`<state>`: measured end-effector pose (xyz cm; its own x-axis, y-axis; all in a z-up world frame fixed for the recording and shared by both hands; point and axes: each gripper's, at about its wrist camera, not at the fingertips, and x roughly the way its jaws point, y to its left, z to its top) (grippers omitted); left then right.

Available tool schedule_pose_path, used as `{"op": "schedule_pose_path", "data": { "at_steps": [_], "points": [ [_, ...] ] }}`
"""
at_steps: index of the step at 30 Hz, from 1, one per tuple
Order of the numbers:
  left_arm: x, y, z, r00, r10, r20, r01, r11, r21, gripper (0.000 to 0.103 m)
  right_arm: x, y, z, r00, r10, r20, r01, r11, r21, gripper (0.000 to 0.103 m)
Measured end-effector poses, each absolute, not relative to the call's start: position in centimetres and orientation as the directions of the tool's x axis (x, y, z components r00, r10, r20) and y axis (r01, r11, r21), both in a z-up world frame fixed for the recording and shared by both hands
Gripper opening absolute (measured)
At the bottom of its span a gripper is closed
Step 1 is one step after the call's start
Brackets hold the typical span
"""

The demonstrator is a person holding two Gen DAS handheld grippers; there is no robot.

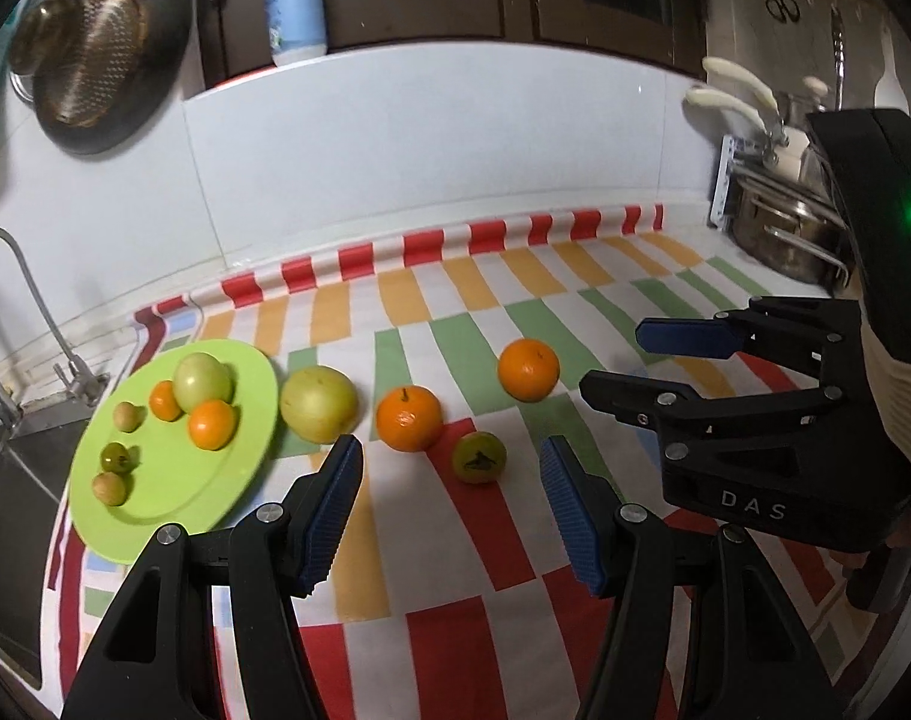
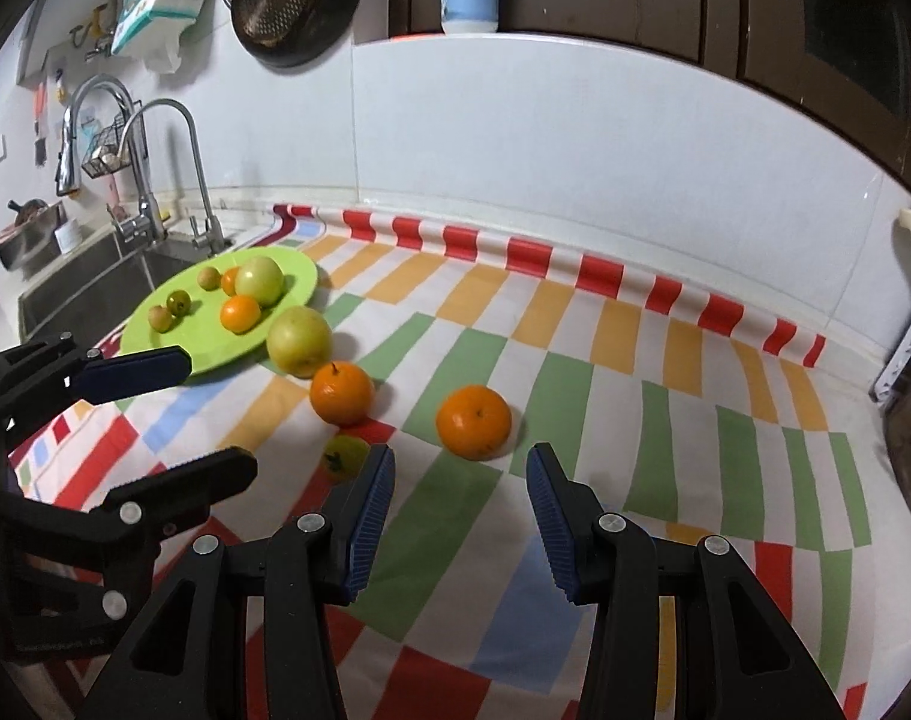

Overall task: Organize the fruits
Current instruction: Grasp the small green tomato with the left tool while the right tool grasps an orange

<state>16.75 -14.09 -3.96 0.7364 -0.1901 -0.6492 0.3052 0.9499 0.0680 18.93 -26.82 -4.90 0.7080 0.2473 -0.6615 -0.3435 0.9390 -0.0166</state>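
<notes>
A lime-green plate (image 1: 155,498) (image 2: 215,354) holds several fruits: a pale green apple (image 1: 203,383), two small oranges and three small brownish-green fruits. On the cloth lie a large pale green apple (image 1: 318,403) (image 2: 299,341), an orange with a stem (image 1: 408,418) (image 2: 342,393), a second orange (image 1: 528,369) (image 2: 473,422) and a small yellow-green fruit (image 1: 479,457) (image 2: 342,456). My left gripper (image 1: 452,468) (image 2: 197,417) is open and empty, just short of the small fruit. My right gripper (image 2: 460,477) (image 1: 614,360) is open and empty, just short of the second orange.
A striped, chequered cloth (image 2: 635,420) covers the counter. A sink with taps (image 2: 149,180) lies left of the plate. Pans (image 1: 104,60) hang on the wall, a bottle (image 1: 294,3) stands on the ledge, and pots on a rack (image 1: 779,228) stand at the right.
</notes>
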Motion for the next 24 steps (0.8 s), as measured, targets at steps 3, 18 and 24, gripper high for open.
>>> {"op": "schedule_pose_path", "data": {
  "at_steps": [3,18,24],
  "points": [
    [17.6,-14.4,-4.7,0.719,-0.195,-0.668,0.314,0.947,0.062,0.06,19.6,-27.0,-5.7,0.693,0.252,-0.676,-0.347,0.938,-0.007,0.047],
    [21.0,-15.3,-7.8,0.639,-0.223,-0.736,0.354,0.935,0.024,0.048,23.8,-26.6,-9.0,0.623,0.271,-0.734,-0.362,0.931,0.037,0.047],
    [21.7,-15.8,-8.2,0.623,-0.23,-0.748,0.364,0.931,0.018,0.042,24.7,-26.3,-9.4,0.626,0.269,-0.732,-0.37,0.929,0.025,0.047]
  ]
}}
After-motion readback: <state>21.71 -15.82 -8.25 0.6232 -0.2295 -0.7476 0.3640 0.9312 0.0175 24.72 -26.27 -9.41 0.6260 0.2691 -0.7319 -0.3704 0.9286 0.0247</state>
